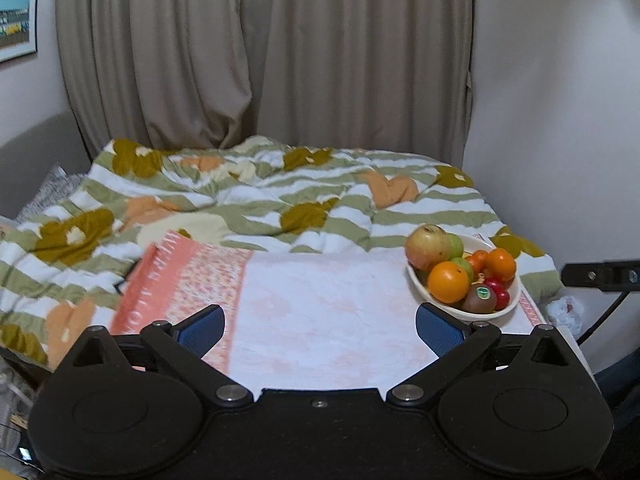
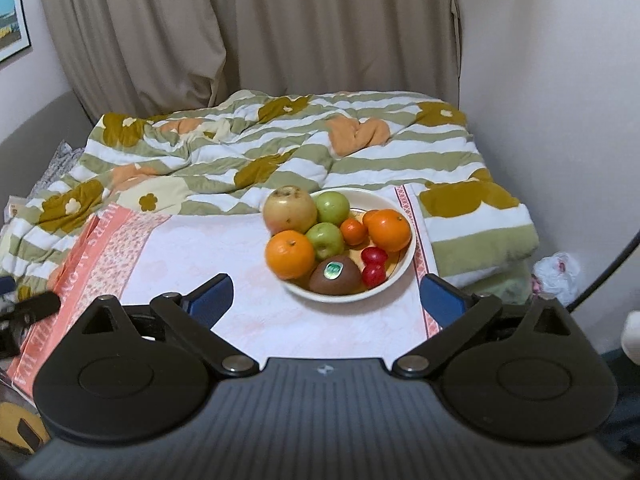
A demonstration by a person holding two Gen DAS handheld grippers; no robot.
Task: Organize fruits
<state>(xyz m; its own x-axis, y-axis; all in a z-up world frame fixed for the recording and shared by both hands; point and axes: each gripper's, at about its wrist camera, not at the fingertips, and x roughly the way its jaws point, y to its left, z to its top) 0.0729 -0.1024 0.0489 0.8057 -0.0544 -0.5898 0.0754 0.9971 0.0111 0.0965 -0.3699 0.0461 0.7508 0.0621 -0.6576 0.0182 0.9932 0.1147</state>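
A cream bowl (image 2: 394,204) of fruit sits on a pink and white towel (image 2: 224,256) on the bed. It holds a large yellow-red apple (image 2: 289,209), two green apples (image 2: 333,207), two oranges (image 2: 290,254), a small tangerine (image 2: 353,231), a kiwi (image 2: 335,275) with a sticker and two small red fruits (image 2: 374,264). My right gripper (image 2: 326,300) is open and empty, just in front of the bowl. My left gripper (image 1: 320,330) is open and empty over the towel, with the bowl (image 1: 512,300) to its right.
A striped flowered quilt (image 2: 248,148) covers the bed behind the towel. Beige curtains (image 2: 280,32) hang behind it and a white wall (image 2: 560,80) stands on the right. A crumpled plastic bag (image 2: 558,272) and a black cable (image 2: 608,272) lie off the bed's right side.
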